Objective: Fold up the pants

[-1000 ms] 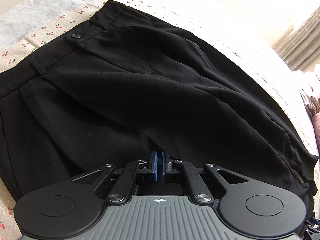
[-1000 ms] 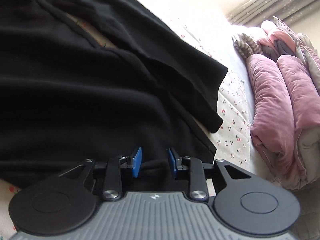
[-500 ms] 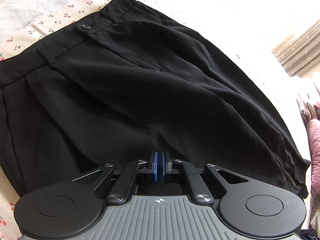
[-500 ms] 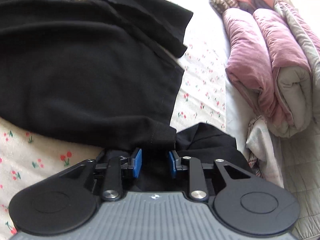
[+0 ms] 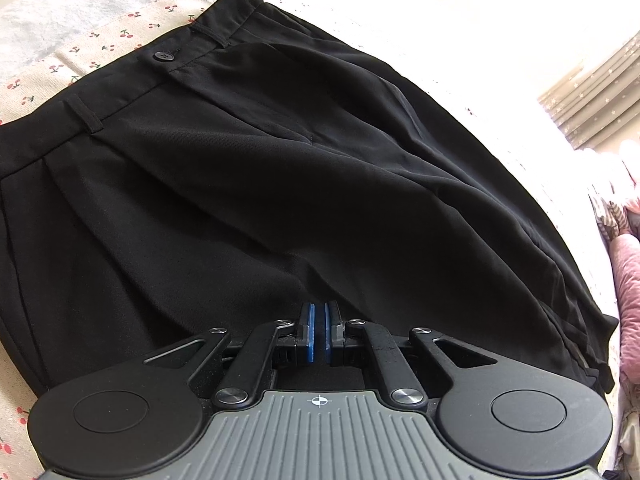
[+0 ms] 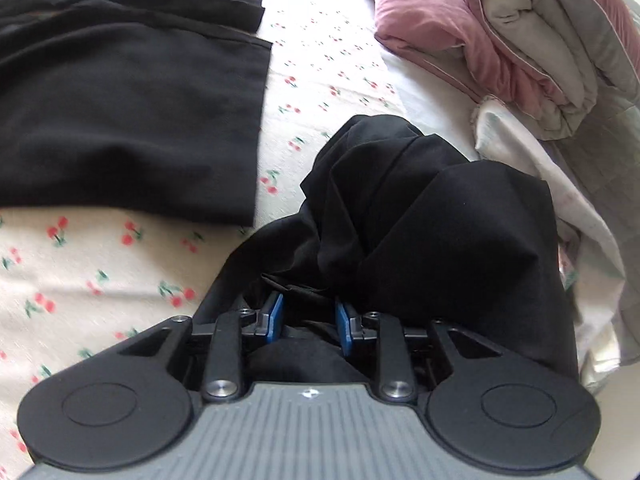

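Observation:
Black pants (image 5: 248, 184) lie spread on a cherry-print bed sheet (image 5: 92, 32), waistband and button (image 5: 162, 56) at the far left. My left gripper (image 5: 319, 334) has its blue pads almost together, pinching the near edge of the pants fabric. In the right wrist view the leg ends (image 6: 132, 120) lie flat at upper left. My right gripper (image 6: 309, 318) has its pads apart, with a bunched black fabric piece (image 6: 420, 216) lying in and beyond the gap; whether it grips is unclear.
A rolled pink and grey quilt (image 6: 520, 28) lies at the right of the bed. A white cloth (image 6: 560, 184) lies beside the bunched fabric. Curtains (image 5: 596, 100) hang at the far right. The sheet (image 6: 100, 264) shows below the leg ends.
My right gripper has moved right, off the pants legs, and a bunch of black fabric now hangs in front of it. My left gripper stays pinched on the fabric with a slight shift of view.

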